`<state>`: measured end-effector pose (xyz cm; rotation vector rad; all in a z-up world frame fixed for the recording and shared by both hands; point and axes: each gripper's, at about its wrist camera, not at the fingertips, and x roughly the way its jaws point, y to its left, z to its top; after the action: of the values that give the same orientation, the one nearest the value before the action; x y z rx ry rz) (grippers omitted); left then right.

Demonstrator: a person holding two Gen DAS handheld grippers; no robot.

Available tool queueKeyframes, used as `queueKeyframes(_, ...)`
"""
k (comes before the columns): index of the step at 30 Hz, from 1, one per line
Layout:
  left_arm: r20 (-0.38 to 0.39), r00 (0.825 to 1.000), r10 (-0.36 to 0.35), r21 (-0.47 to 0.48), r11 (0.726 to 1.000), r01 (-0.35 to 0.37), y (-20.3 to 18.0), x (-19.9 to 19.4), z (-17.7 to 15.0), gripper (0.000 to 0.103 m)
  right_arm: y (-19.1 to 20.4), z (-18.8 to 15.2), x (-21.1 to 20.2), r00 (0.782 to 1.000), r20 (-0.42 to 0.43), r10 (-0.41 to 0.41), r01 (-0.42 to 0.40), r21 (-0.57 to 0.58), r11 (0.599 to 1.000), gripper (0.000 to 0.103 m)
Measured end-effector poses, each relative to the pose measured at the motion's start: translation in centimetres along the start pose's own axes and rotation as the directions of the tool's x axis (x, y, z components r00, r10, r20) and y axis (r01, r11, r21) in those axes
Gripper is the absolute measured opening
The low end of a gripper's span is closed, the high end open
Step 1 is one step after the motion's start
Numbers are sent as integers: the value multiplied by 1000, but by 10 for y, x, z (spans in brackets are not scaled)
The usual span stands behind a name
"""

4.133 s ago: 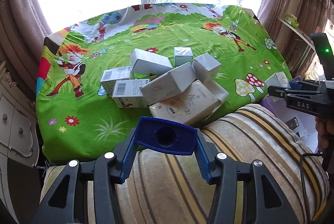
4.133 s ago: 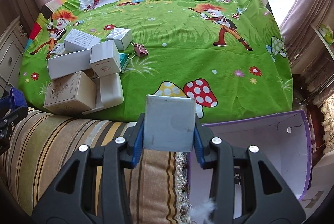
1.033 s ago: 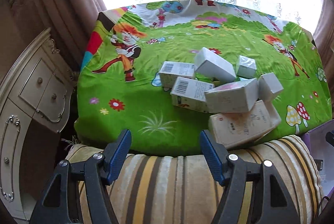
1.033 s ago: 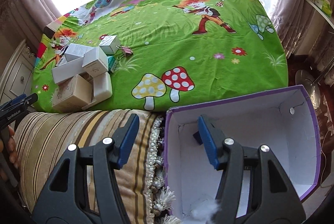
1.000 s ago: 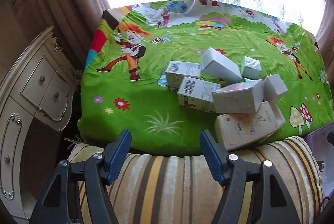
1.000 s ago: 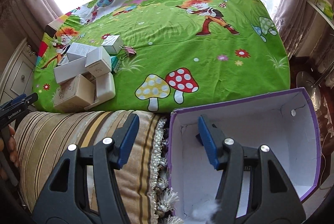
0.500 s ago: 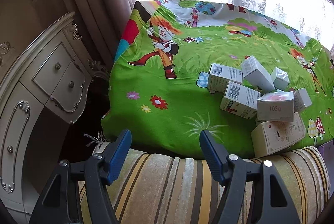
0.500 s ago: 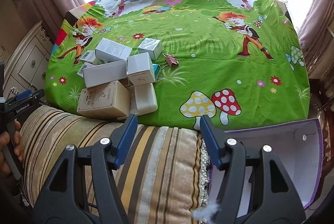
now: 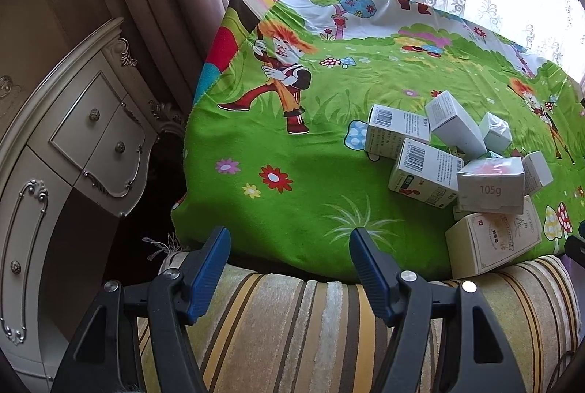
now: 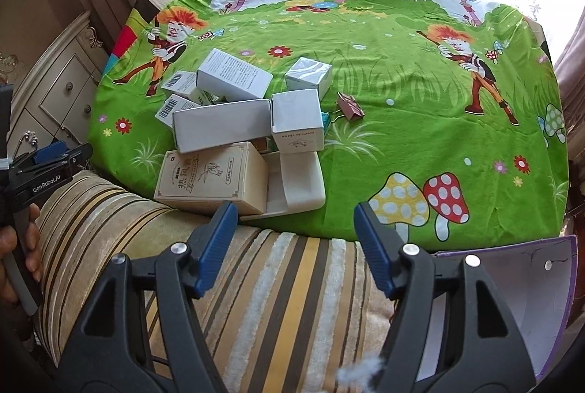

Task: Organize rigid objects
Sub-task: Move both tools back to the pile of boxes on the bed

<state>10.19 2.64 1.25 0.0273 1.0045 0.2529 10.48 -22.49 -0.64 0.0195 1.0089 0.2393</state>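
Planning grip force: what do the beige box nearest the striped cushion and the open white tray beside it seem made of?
Beige box: likely matte printed cardboard, with sharp folded edges. White tray: smooth, rounded corners, faint sheen, so probably plastic, though coated card is possible.

Black tool (image 10: 295, 232), blue ribbed pads (image 10: 215, 243), silver screws.

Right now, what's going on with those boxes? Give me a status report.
Left gripper open, empty. Right gripper empty, jaws opening. Pile of boxes on green cloth. Purple bin at right. Nothing in the way.
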Motion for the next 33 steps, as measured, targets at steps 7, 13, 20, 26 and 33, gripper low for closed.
queueKeyframes(7,-20,1000,-2,15,1000,3,-3,11,5,69,11,9,16,1000,-25,15,-16,-28,999,70)
queueKeyframes(13,-37,999,-6,29,1000,7,-7,20,9,69,16,16,33,998,-58,22,-24,-35,999,70)
queueKeyframes(20,-50,999,-9,39,999,11,-11,27,12,69,16,22,47,996,-81,34,-36,-28,999,75)
queueKeyframes(26,-56,998,-10,47,999,13,-13,31,14,69,18,26,51,996,-79,45,-47,-28,998,77)
queueKeyframes(33,-22,995,-95,28,995,95,-17,24,20,69,18,32,53,997,-62,38,-39,-20,999,78)
